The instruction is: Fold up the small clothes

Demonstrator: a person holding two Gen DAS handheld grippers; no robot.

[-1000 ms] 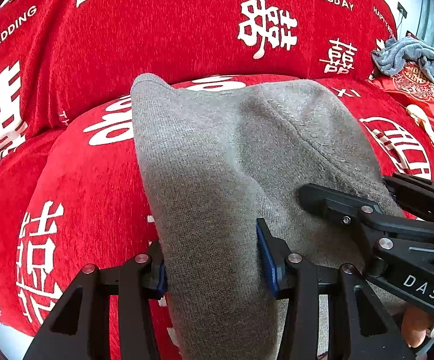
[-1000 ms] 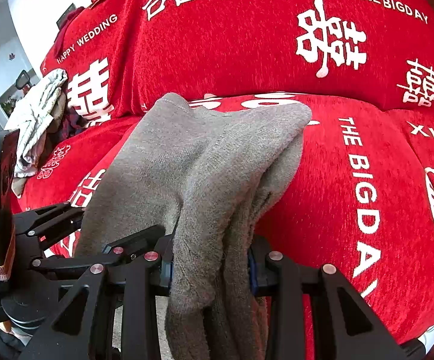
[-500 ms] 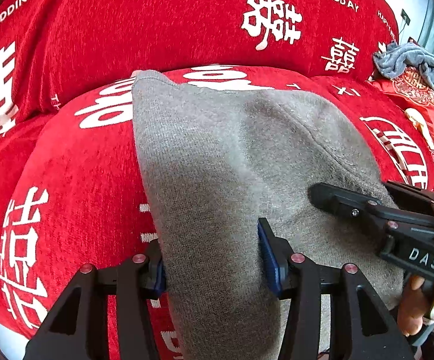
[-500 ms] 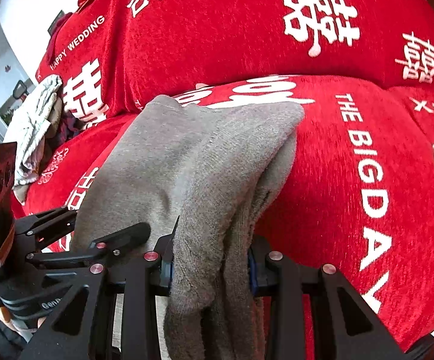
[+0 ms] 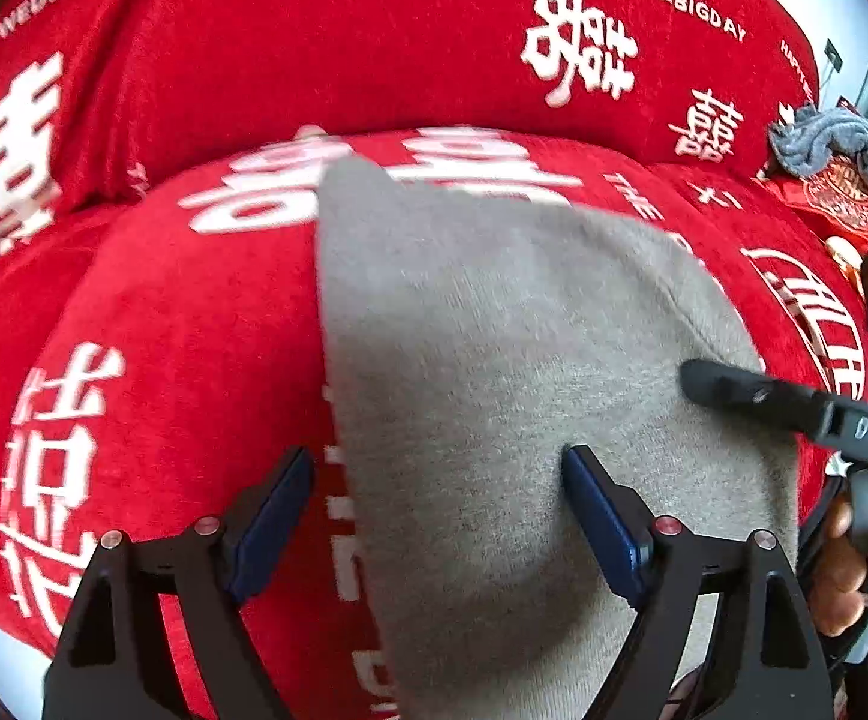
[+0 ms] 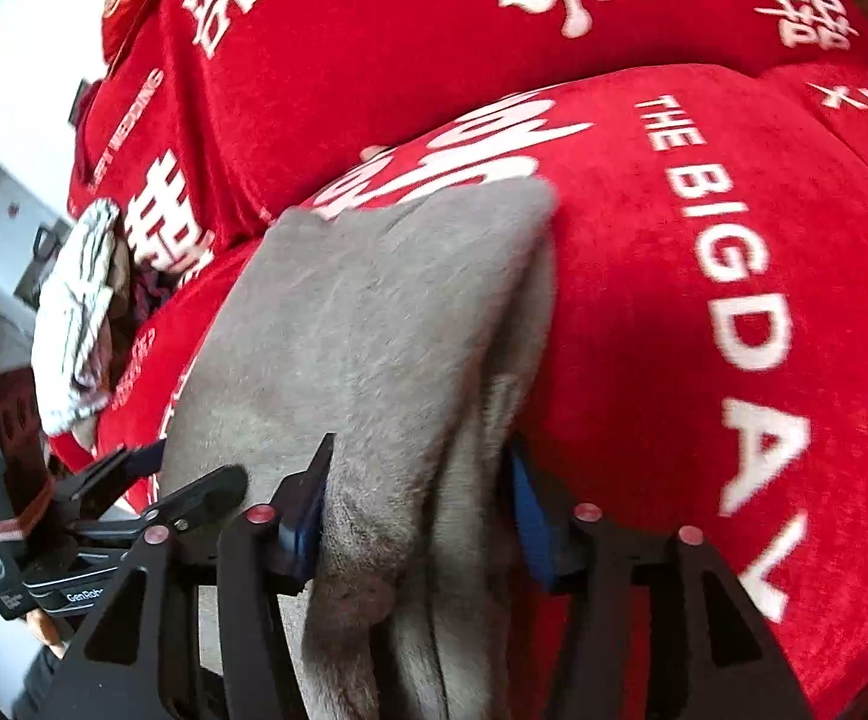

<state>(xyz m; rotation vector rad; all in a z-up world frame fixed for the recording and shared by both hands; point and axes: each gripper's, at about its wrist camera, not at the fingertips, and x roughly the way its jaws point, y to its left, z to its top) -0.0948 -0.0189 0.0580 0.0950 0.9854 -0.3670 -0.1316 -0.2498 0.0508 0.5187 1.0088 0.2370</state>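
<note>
A grey knitted garment (image 5: 493,360) lies folded over the front of a red sofa seat cushion (image 5: 152,324). My left gripper (image 5: 434,510) is open; the garment's left edge lies between its blue pads, which stand clear of the cloth. My right gripper (image 6: 416,510) is shut on a thick fold of the same grey garment (image 6: 374,324) at its right side. The right gripper (image 5: 793,408) also shows in the left wrist view, and the left gripper (image 6: 158,480) in the right wrist view.
The sofa is covered in red cloth with white lettering, backrest (image 5: 374,42) behind. A grey-blue cloth (image 5: 835,144) lies on the sofa's far right. A white striped cloth (image 6: 80,312) lies at its left end.
My left gripper has opened and let go of the garment's left edge. Both grippers have moved forward over the seat with the garment. The right gripper stays shut on its fold.
</note>
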